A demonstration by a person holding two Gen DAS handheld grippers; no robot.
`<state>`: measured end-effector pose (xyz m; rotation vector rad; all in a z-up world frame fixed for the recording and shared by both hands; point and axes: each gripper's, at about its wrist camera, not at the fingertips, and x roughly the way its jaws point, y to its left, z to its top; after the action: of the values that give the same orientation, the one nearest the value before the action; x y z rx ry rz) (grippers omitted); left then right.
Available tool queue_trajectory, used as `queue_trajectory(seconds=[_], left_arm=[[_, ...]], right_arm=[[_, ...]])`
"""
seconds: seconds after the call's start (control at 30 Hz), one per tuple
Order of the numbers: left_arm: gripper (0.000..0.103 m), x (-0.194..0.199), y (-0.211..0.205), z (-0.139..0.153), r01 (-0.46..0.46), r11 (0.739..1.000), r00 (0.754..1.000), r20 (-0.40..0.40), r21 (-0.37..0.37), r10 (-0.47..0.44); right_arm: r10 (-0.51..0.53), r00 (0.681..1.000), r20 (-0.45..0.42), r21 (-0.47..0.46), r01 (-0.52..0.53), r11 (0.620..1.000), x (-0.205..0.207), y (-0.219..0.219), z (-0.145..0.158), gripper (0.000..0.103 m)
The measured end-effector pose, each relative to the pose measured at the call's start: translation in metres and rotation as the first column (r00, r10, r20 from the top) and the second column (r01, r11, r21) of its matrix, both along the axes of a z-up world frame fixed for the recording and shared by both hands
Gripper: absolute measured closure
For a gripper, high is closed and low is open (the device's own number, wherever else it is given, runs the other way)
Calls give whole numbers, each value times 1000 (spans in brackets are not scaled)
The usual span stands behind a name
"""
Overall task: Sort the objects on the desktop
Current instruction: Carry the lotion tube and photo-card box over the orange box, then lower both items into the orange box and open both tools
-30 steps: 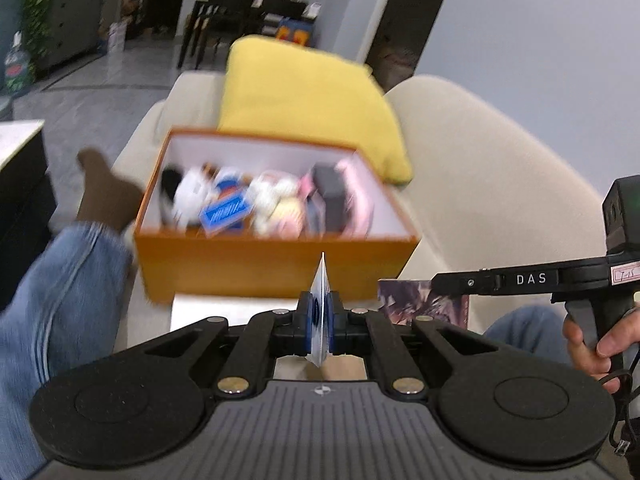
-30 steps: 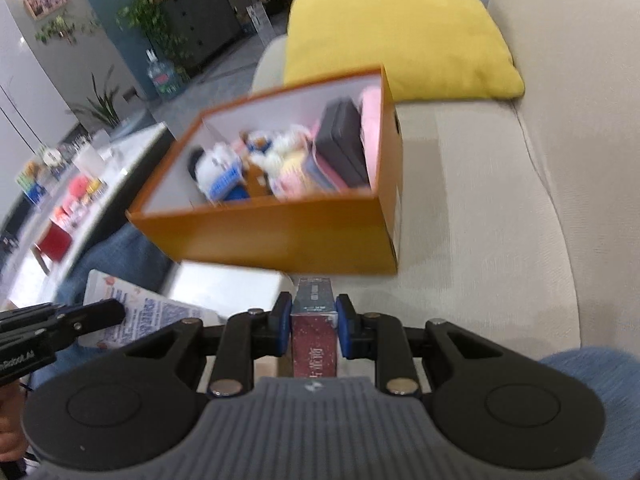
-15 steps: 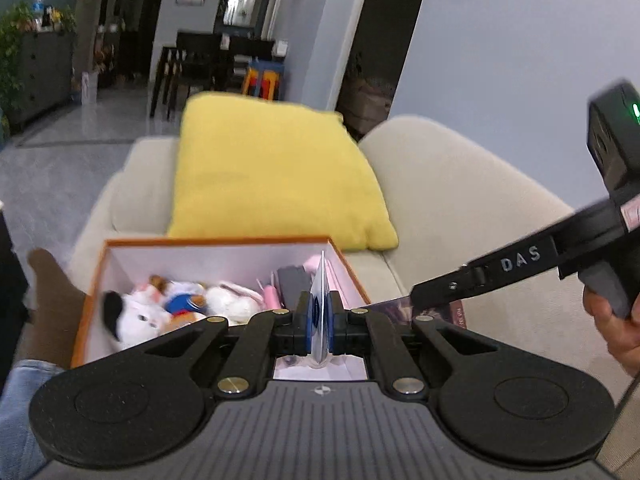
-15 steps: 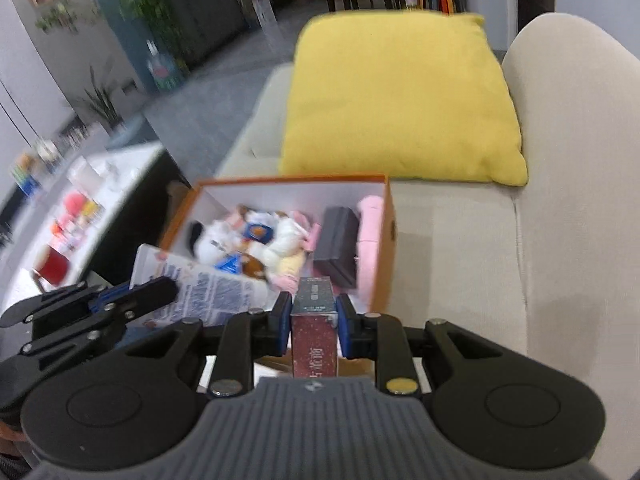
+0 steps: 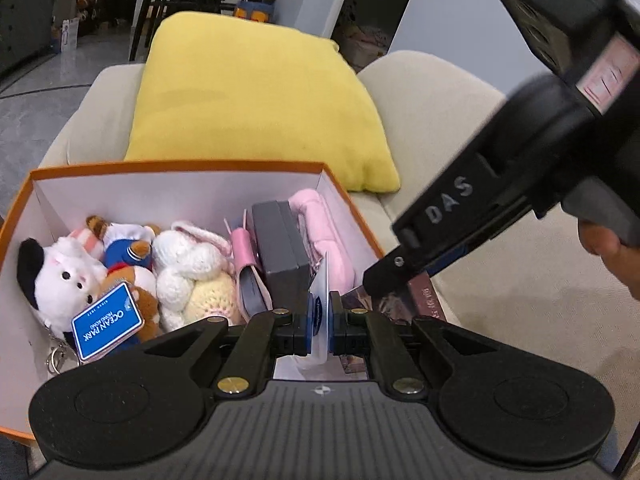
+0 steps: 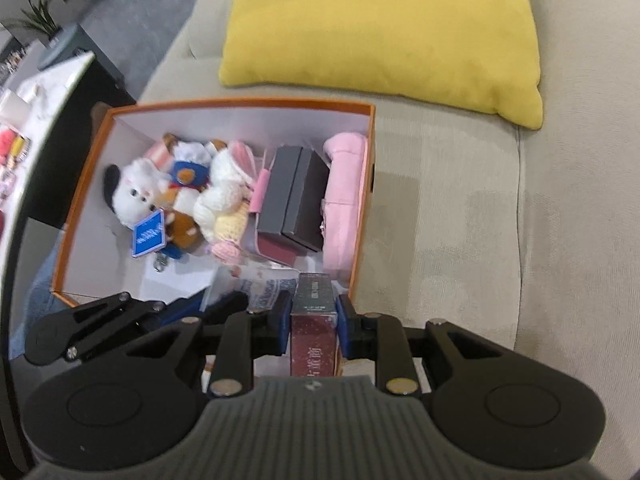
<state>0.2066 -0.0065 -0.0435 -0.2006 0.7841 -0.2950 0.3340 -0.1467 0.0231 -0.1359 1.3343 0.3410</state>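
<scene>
An orange box [image 5: 176, 169] [image 6: 248, 103] with white walls sits on a beige sofa and holds plush toys [image 5: 64, 276] [image 6: 140, 188], a dark grey case [image 5: 280, 248] [image 6: 296, 196] and a pink pouch [image 5: 328, 220] [image 6: 346, 184]. My left gripper [image 5: 319, 316] is shut on a thin white and blue printed packet [image 5: 320, 292] over the box's near right part. My right gripper [image 6: 314, 320] is shut on a dark red box with print [image 6: 314, 344] over the box's near right corner, and shows at the right of the left wrist view [image 5: 460, 232].
A yellow cushion [image 5: 248, 92] [image 6: 380, 28] lies on the sofa [image 6: 480, 208] behind the box. A table with small items [image 6: 24, 120] stands to the left. My denim-clad leg [image 6: 36, 292] is at the box's near left.
Both grippers have moved forward and down over the box with their items still held. The box now fills the view below them.
</scene>
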Motion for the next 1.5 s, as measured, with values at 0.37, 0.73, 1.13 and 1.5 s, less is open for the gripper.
queue_trajectory(seconds=[0.37, 0.73, 1.13, 1.5], left_arm=[[96, 16, -3, -19, -33, 999, 997, -71, -21, 31], [93, 21, -13, -17, -86, 995, 988, -130, -54, 79], [82, 17, -24, -14, -112, 989, 981, -172, -98, 94], [72, 20, -40, -16, -82, 996, 983, -170, -32, 75]], right_arm=[[4, 997, -79, -14, -5, 1000, 20, 4, -27, 76], [-28, 997, 65, 92, 22, 996, 9, -18, 1, 73], [-130, 986, 101, 164, 112, 980, -13, -74, -13, 68], [-181, 982, 53, 179, 169, 969, -22, -106, -39, 67]])
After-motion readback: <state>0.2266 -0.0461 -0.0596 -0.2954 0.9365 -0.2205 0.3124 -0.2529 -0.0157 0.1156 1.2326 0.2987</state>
